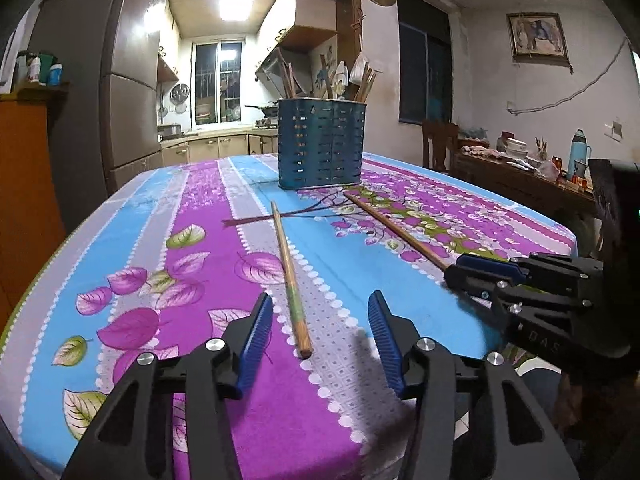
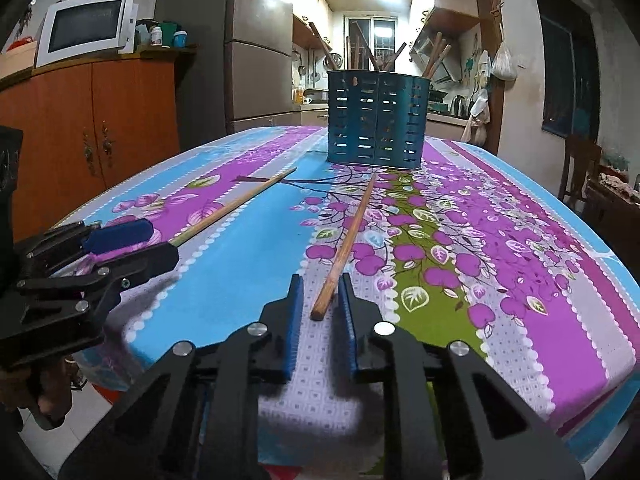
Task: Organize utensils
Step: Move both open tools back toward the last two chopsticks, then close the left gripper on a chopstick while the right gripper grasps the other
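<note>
On the floral tablecloth [image 1: 224, 248] | each chopstick points lengthwise toward the blue holder [image 1: 320, 144] | left gripper [image 1: 320, 332] spread astride left chopstick [image 1: 290, 276] | right gripper [image 2: 320, 312] nearly pressed together around right chopstick [image 2: 344, 248], contact unclear

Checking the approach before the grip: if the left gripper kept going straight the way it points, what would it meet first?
The left gripper would most likely meet the wooden chopstick with a green band, whose near end already lies between its open blue pads. Further on stands the blue perforated metal utensil holder; depth is hard to judge.

Two wooden chopsticks [image 1: 290, 276] [image 2: 344, 248] flat on tablecloth, blue slotted holder [image 1: 320, 144] upright beyond, holding utensils
</note>
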`<action>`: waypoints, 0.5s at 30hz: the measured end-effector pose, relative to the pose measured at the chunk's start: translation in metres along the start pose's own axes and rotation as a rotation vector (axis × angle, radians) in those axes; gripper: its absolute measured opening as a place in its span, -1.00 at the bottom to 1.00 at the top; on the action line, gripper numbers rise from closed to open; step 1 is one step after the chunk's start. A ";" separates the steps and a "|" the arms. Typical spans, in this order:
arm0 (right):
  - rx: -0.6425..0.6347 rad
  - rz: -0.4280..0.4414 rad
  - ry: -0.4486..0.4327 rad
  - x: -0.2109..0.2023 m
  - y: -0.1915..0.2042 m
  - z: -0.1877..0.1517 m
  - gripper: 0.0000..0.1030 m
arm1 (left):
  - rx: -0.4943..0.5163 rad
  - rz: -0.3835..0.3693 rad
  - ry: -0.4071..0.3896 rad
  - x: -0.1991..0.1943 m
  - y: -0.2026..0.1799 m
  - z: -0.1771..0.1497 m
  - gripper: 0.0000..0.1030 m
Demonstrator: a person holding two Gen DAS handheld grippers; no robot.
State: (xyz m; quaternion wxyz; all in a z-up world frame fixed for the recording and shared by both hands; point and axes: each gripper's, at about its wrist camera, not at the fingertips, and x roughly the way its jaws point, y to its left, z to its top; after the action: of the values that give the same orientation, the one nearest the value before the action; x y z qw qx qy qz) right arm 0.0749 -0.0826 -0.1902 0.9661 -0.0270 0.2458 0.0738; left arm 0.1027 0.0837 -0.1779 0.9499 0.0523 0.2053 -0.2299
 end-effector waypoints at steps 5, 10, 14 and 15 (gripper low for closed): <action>-0.009 -0.014 0.001 -0.005 -0.012 -0.002 -0.86 | -0.009 -0.020 -0.001 0.002 0.000 -0.002 -0.04; 0.006 -0.002 -0.013 -0.006 -0.025 -0.006 -0.87 | 0.007 -0.016 -0.007 0.006 -0.008 -0.006 -0.06; 0.010 0.006 -0.026 -0.007 -0.026 -0.007 -0.87 | -0.003 0.001 -0.023 0.005 -0.007 -0.008 -0.27; 0.011 0.008 -0.028 -0.008 -0.026 -0.008 -0.87 | -0.012 0.011 -0.030 0.005 -0.005 -0.010 -0.32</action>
State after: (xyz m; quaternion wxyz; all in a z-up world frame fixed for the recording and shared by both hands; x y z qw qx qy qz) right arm 0.0689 -0.1103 -0.1928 0.9694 -0.0196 0.2325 0.0768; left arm 0.1007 0.0787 -0.1888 0.9544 0.0443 0.1920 -0.2242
